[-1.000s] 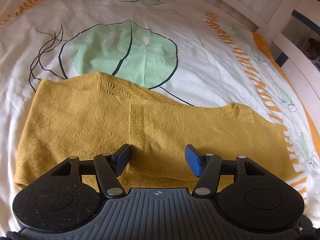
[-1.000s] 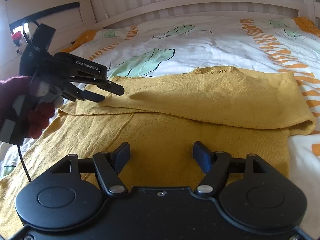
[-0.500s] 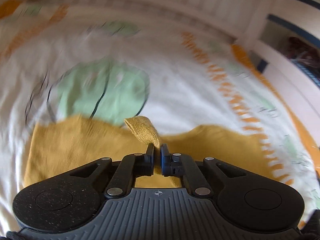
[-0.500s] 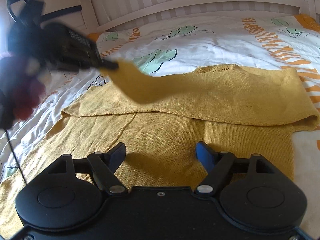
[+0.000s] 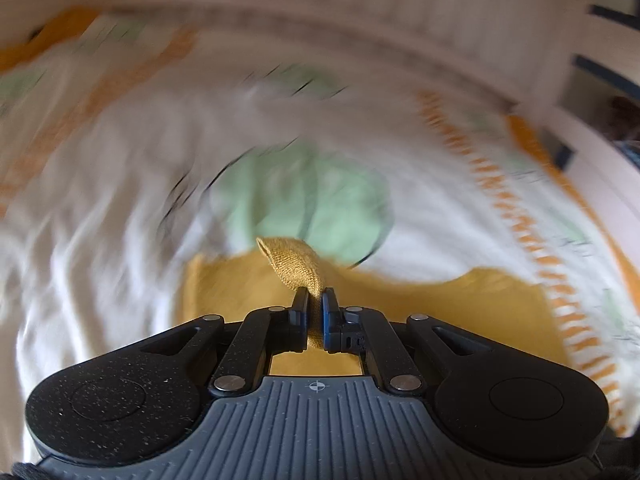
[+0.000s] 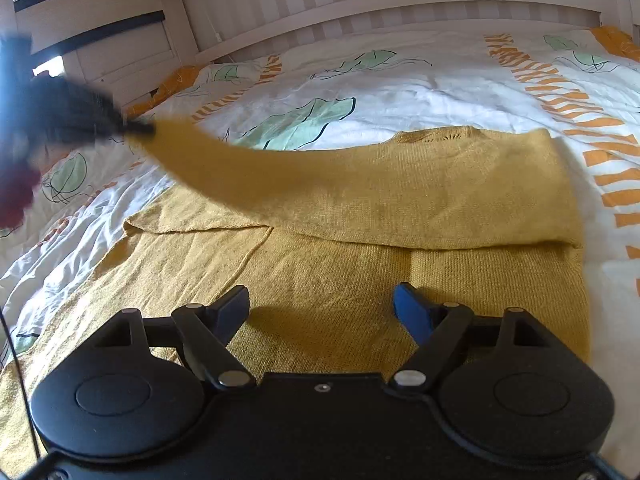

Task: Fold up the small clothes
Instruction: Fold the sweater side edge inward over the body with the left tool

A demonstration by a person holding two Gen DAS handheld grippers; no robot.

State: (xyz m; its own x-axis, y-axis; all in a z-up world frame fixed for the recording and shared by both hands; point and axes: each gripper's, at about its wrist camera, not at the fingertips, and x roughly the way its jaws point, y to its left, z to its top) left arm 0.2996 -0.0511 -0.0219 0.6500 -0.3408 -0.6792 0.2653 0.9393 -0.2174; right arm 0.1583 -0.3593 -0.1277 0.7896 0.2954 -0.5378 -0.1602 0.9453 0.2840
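Observation:
A mustard-yellow knit garment (image 6: 420, 200) lies partly folded on the bed. My left gripper (image 5: 314, 300) is shut on a pinched fold of the garment (image 5: 294, 264), which stands up between its pads. In the right wrist view the left gripper (image 6: 138, 130) is a blur at the left, holding a corner of the cloth stretched up off the bed. My right gripper (image 6: 320, 300) hovers low over the garment's near part. Its jaws are opening, and the pads press on nothing.
The bedspread (image 6: 400, 88) is white with green leaves and orange stripes. A white slatted bed frame (image 6: 360, 0) runs along the far side, and shelves stand at the far left. A hand in a dark red sleeve (image 6: 16, 192) holds the left gripper.
My left gripper has shut on the garment's edge and lifted it up and to the left, stretching the cloth. The right gripper has stayed in place and its jaws have widened a little.

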